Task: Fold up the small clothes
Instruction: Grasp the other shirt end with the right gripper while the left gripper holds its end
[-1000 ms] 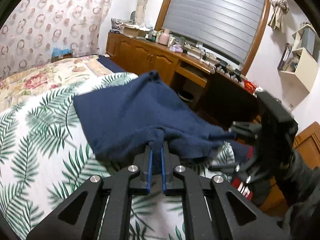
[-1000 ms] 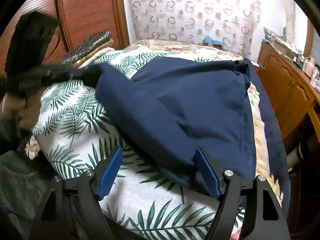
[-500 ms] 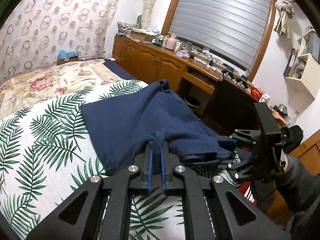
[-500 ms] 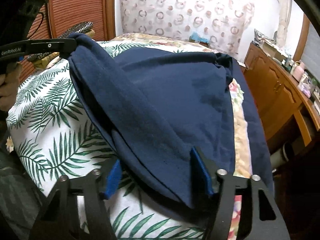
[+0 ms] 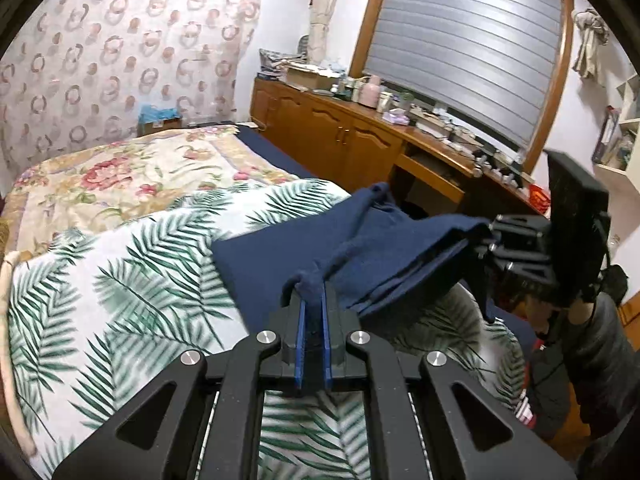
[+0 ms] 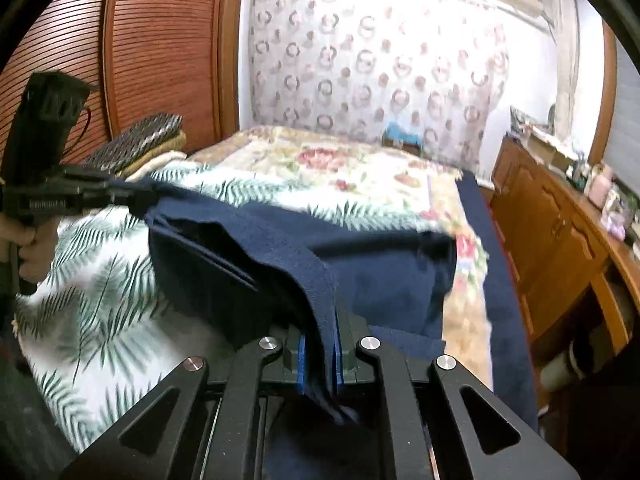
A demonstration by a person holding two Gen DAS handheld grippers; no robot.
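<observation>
My left gripper (image 5: pixel 313 312) is clamped tight on a bunched corner of the navy garment (image 5: pixel 280 264), its blue pads (image 5: pixel 301 344) pressed almost together with the cloth pinched between them. Ahead of that gripper and off to its right, my right gripper (image 5: pixel 486 240) holds the opposite end of the same cloth, so the near edge is lifted and strung between the two tools while the rest lies on the palm-leaf bedspread (image 5: pixel 120 280) in front of me. From the right wrist, my right gripper (image 6: pixel 320 354) is clenched on a fold of the navy garment (image 6: pixel 380 276), a tail of fabric hanging down through the pads toward me; far to its left my left gripper (image 6: pixel 154 196) bites the other corner. The lifted part looks doubled over, with layered edges showing, though motion blur keeps me from counting the layers. Beyond the cloth lies a floral quilt (image 6: pixel 340 164), and to the right of my right gripper a wooden cabinet (image 6: pixel 560 232) runs along the wall
</observation>
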